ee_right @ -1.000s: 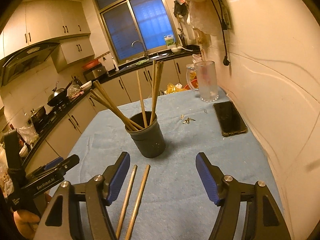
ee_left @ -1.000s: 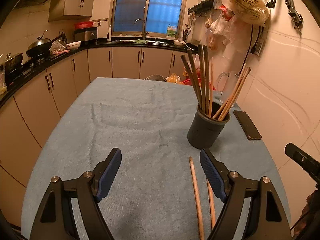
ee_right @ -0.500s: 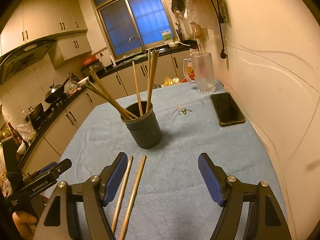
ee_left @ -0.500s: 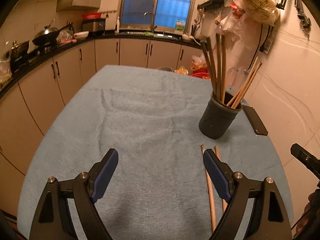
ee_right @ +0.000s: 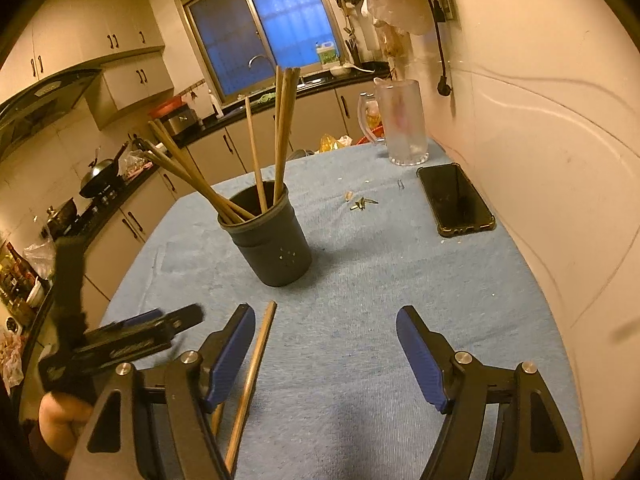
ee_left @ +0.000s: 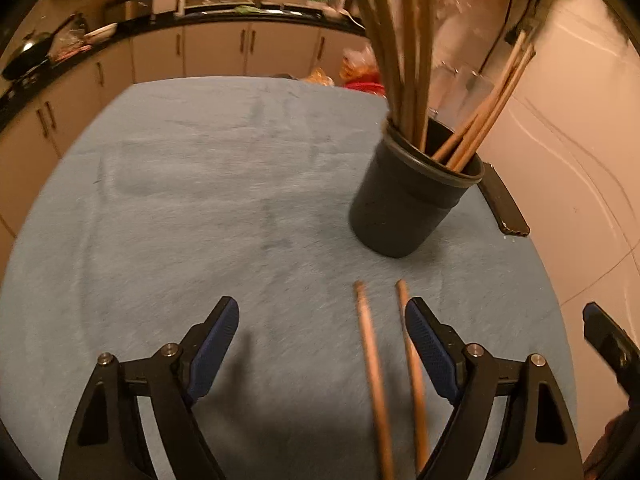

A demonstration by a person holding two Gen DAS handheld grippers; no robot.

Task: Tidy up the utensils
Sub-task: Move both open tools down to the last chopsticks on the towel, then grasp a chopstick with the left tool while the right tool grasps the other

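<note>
Left wrist view: the left hand-held gripper [ee_left: 322, 344] fills the lower part of the frame, its blue-padded jaws apart and closing slightly, the pads pressing on nothing. Two loose light-brown wooden chopsticks [ee_left: 374, 376] lie side by side on the surface, which is covered with a blue terry cloth [ee_left: 200, 200]. They run from lower centre toward the middle of the frame, between the jaws and close to the pad on the right of the frame. Whether that pad touches the nearer stick cannot be told. Beyond their tips, right of centre, stands a dark grey round plastic utensil holder [ee_left: 404, 204], upright on the cloth, with a sheaf of brown wooden chopsticks [ee_left: 412, 52] leaning out of it toward the top of the frame. A black smartphone [ee_left: 504, 208] lies just behind the holder, at the right edge of the cloth. The tip of the right hand-held gripper shows at the lower right edge.

Right wrist view: the right hand-held gripper [ee_right: 326, 346] occupies the lower frame, released, with bare cloth between its blue pads. One loose chopstick lies just inside the pad on the left of the frame; the second is largely hidden under that finger. The holder stands at centre left, apart from the loose sticks. In the upper right stand a frosted clear plastic jug [ee_right: 402, 124] and the smartphone, both near the pale wall. The left hand-held gripper appears blurred at lower left.
</note>
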